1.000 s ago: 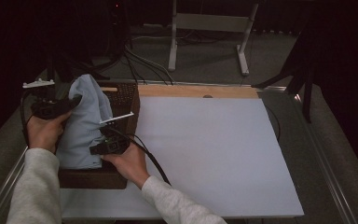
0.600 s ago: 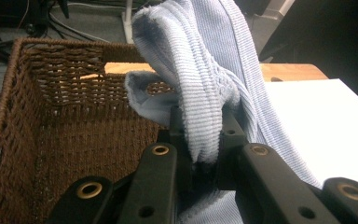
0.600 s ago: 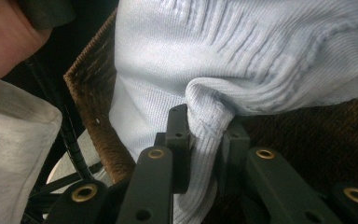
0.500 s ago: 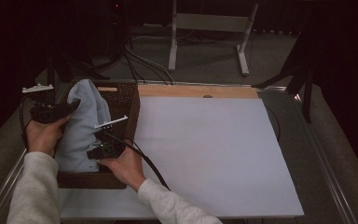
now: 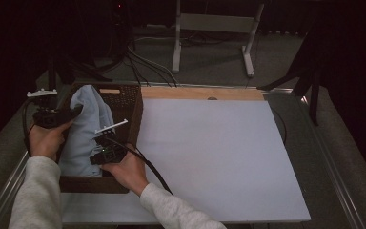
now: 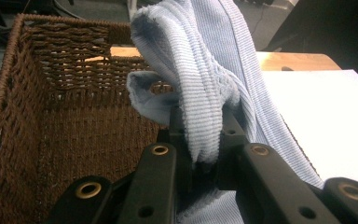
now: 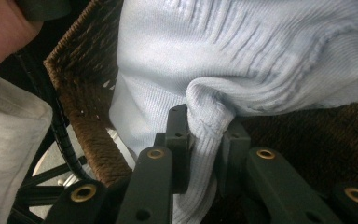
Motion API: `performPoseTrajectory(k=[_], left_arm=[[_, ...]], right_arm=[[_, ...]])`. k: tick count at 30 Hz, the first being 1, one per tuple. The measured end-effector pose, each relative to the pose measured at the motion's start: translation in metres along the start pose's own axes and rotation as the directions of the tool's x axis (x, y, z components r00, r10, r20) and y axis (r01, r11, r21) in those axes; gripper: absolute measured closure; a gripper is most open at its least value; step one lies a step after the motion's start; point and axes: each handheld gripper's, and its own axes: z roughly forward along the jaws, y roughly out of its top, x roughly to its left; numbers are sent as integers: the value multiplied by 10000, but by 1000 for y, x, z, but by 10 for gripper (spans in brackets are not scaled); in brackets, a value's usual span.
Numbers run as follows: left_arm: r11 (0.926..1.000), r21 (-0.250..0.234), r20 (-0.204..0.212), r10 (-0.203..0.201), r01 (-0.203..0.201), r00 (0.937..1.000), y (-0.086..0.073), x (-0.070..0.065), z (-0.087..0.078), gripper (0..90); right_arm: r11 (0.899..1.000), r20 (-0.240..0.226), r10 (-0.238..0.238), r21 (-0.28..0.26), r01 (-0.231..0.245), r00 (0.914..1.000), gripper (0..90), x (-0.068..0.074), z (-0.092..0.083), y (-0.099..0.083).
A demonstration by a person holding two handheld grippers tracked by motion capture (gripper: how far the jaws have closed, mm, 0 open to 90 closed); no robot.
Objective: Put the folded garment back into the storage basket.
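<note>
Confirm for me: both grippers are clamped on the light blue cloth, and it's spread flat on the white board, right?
Not quite. Both the left gripper and the right gripper are shut on the light blue cloth, but it hangs bunched up in the brown wicker basket, beside the white board, as the high view shows.

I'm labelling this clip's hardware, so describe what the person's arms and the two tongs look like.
Both arms wear light grey knit sleeves. The left tongs and right tongs are black, each topped with a pale three-cornered plate and trailing a black cable. Close up, their black jaw arms carry brass-coloured rivets.
</note>
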Motion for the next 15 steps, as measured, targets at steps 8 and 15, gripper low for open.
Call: performPoseTrajectory(k=[8,15], left_arm=[[9999,120,-100,4,-3,9999,-2,1,2,816],[9994,-170,126,-314,316,9994,1,-1,9,365]], right_arm=[[9997,124,-206,96,205,9997,777,1,1,-1],[9978,-362,-631,176,638,9973,434,-4,-1,1]])
